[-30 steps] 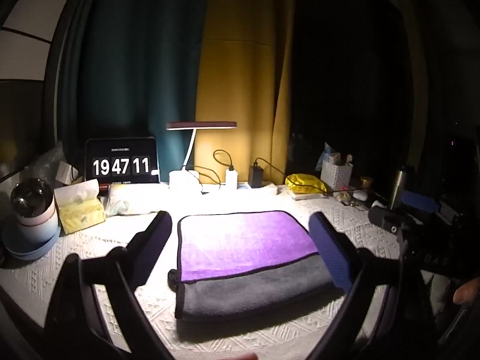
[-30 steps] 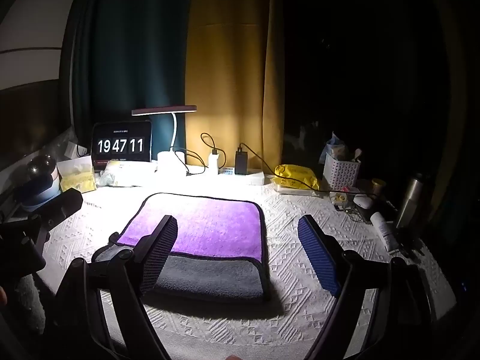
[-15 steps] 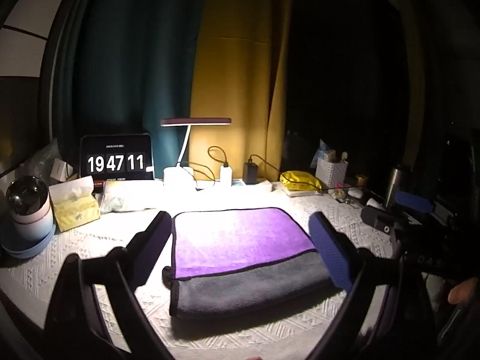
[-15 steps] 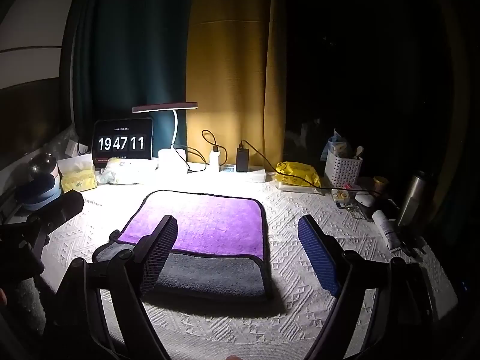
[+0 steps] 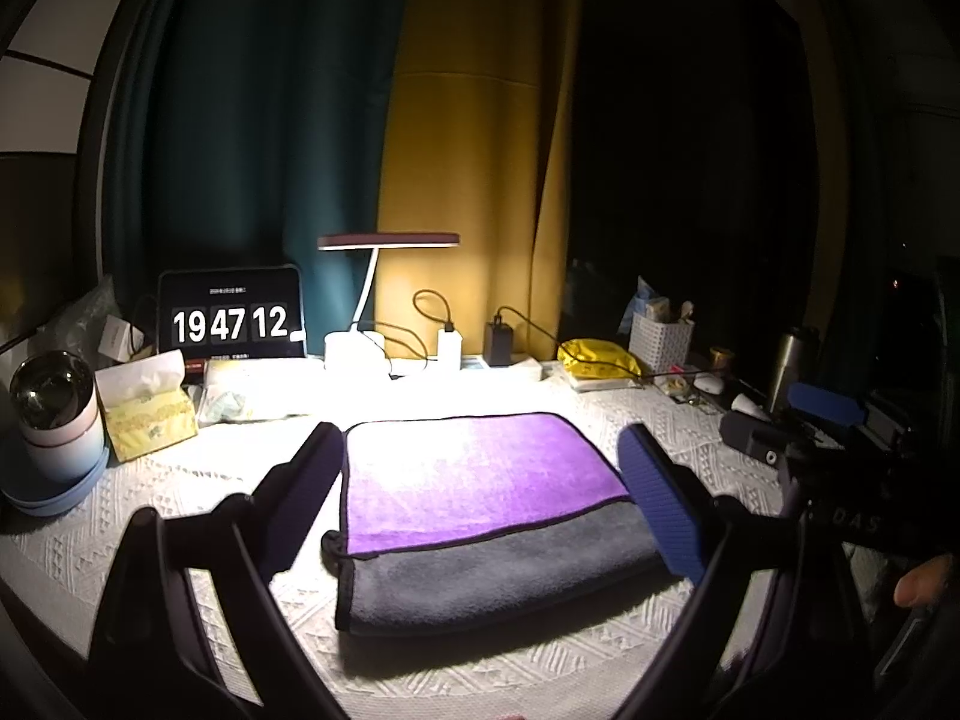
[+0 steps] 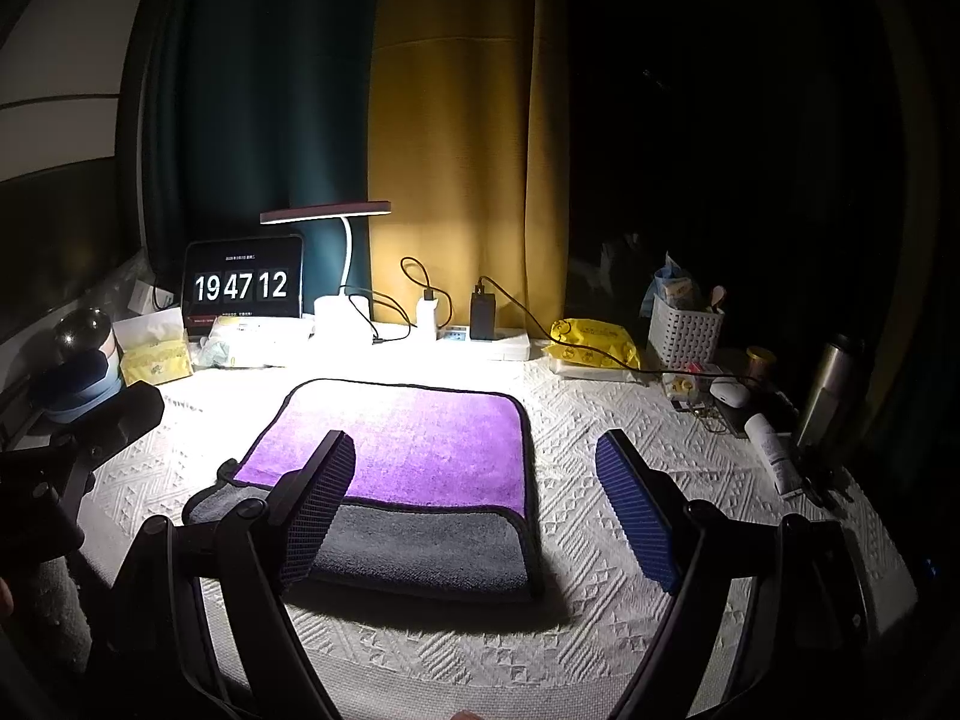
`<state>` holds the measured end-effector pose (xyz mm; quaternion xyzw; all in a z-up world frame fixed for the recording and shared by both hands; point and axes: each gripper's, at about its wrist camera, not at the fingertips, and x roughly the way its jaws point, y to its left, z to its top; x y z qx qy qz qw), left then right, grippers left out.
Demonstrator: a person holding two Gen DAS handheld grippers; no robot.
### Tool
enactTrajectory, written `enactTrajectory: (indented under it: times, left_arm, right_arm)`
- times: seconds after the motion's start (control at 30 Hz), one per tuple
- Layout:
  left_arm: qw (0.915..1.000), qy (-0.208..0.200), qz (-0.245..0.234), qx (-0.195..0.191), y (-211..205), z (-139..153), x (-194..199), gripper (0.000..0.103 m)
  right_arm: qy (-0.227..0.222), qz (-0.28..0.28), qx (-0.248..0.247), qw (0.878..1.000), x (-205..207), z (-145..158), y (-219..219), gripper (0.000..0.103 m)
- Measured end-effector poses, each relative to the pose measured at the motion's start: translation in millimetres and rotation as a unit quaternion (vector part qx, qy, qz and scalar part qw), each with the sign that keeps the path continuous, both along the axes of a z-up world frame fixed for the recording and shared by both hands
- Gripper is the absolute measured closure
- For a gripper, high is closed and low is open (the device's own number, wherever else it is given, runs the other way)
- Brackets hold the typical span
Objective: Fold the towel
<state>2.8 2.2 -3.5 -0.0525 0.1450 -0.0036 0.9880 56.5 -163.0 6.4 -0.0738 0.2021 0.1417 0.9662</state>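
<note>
A folded towel (image 5: 480,480), purple on top with a grey layer showing along its near edge, lies flat on the white textured tablecloth (image 5: 198,480). It also shows in the right wrist view (image 6: 420,456). My left gripper (image 5: 480,498) is open and empty, held above the table with its fingers either side of the towel. My right gripper (image 6: 474,504) is open and empty, over the towel's right part. The right gripper's body shows at the right of the left wrist view (image 5: 828,420).
At the back stand a lit desk lamp (image 5: 384,252), a clock tablet (image 5: 231,318), a tissue box (image 5: 147,414), a round cup device (image 5: 51,414), chargers (image 5: 498,342), a yellow pouch (image 5: 600,357), a white basket (image 5: 660,339) and a steel bottle (image 6: 831,390).
Both grippers have risen and tilted slightly, so the scene sits a little lower and nearer. The towel has not moved. The clock went from 19:47:11 to 19:47:12.
</note>
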Motion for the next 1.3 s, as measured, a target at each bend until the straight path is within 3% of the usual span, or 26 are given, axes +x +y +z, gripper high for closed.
enactTrajectory:
  times: [1.3]
  left_arm:
    - [0.9999, 0.012, 0.002, -0.010, 4.0, -8.9, 6.3, 0.010]
  right_arm:
    - [0.021, 0.002, -0.002, 1.000, 8.9, -8.5, 6.7, 0.018]
